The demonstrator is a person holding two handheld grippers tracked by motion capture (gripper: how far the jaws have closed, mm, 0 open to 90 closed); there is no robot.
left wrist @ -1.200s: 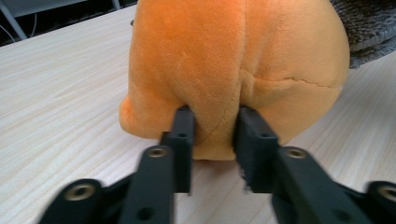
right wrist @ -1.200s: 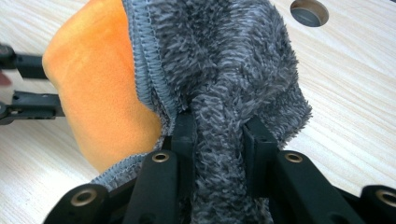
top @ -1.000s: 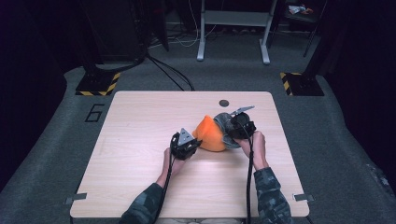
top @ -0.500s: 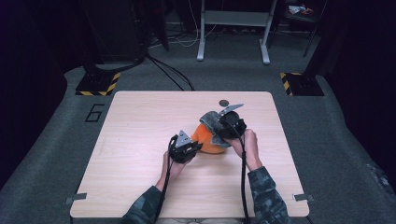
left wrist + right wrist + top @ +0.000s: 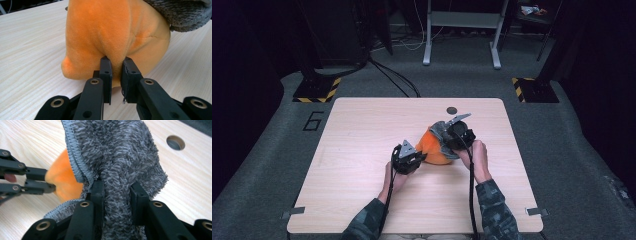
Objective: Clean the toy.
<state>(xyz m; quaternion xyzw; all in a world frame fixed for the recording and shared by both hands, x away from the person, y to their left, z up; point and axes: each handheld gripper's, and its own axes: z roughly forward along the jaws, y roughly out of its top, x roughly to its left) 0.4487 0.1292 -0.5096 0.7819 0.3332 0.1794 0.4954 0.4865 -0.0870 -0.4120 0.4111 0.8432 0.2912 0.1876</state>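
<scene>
At centre frame, the left gripper (image 5: 418, 152) pinches an orange plush toy (image 5: 112, 35) while the right gripper (image 5: 447, 136) clamps the grey fleece cloth (image 5: 117, 157) draped over it.

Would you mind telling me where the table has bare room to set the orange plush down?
The table's whole left half is bare, from its left edge to the left gripper. The near strip is bare too. It is crowded right of centre, around the orange plush, grey cloth and right gripper.
</scene>
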